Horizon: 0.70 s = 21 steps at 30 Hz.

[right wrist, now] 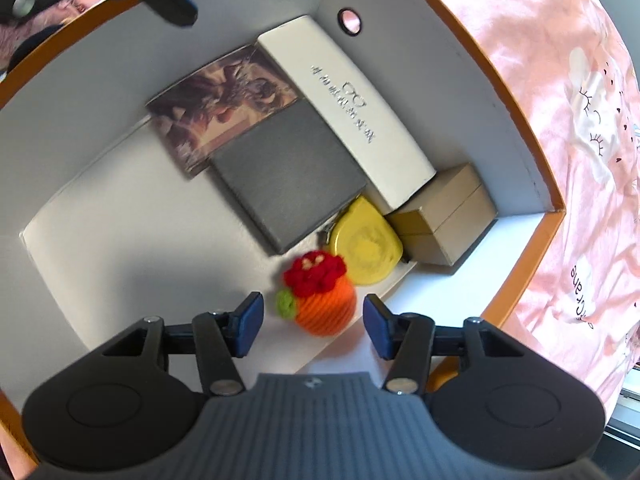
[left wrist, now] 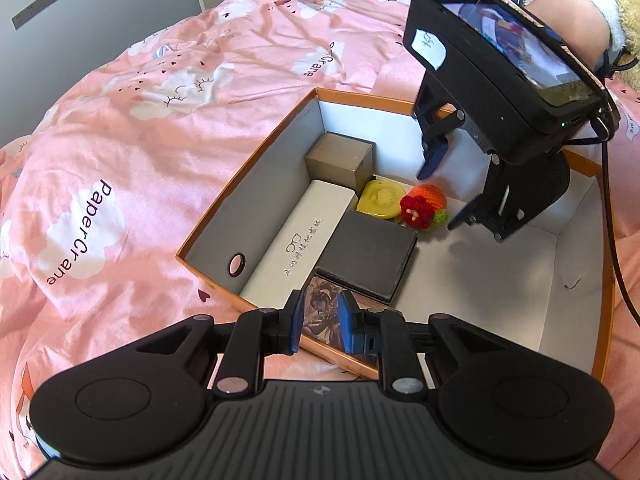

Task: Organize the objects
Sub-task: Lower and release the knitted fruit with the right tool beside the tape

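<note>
Bright daylight, hard shadows, fisheye-bent edges, slight motion blur.

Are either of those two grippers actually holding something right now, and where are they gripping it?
Nothing is held. The right gripper stands open around the crocheted orange toy, pads clear of it. The left gripper hovers above the box edge, nothing between its fingers.

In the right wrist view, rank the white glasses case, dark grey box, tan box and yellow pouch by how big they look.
1. white glasses case
2. dark grey box, close to the case in area, so that order is unsure
3. tan box
4. yellow pouch, only slightly smaller-looking than the tan box
</note>
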Each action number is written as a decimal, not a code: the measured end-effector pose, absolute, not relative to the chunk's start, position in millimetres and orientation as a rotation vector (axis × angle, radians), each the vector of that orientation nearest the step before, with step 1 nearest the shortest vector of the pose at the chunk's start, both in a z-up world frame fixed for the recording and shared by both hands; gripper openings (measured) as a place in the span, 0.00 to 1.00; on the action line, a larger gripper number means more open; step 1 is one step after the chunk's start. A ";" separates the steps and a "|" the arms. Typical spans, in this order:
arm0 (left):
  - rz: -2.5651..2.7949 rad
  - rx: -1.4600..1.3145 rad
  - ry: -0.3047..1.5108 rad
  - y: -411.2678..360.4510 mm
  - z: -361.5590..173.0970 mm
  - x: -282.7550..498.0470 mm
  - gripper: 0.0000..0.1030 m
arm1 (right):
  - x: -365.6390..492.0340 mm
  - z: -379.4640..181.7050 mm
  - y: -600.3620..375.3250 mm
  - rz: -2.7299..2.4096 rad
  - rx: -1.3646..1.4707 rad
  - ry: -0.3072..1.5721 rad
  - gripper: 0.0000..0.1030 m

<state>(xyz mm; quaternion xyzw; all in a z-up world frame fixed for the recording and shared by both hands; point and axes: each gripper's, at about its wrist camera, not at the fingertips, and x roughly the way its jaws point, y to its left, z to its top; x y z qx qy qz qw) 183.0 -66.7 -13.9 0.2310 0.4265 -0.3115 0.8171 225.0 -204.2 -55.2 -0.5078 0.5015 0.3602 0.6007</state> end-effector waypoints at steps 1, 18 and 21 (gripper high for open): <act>-0.663 0.493 0.905 -66.6 -13.2 182.0 0.24 | 224.9 -56.8 -204.7 0.832 -1.180 1.163 0.38; -0.631 0.446 0.881 -48.8 15.7 160.8 0.24 | 223.3 -42.4 -192.9 0.797 -1.101 1.072 0.38; -0.609 0.441 0.895 -39.4 23.3 153.4 0.24 | 220.2 -27.7 -189.9 0.759 -1.011 1.045 0.37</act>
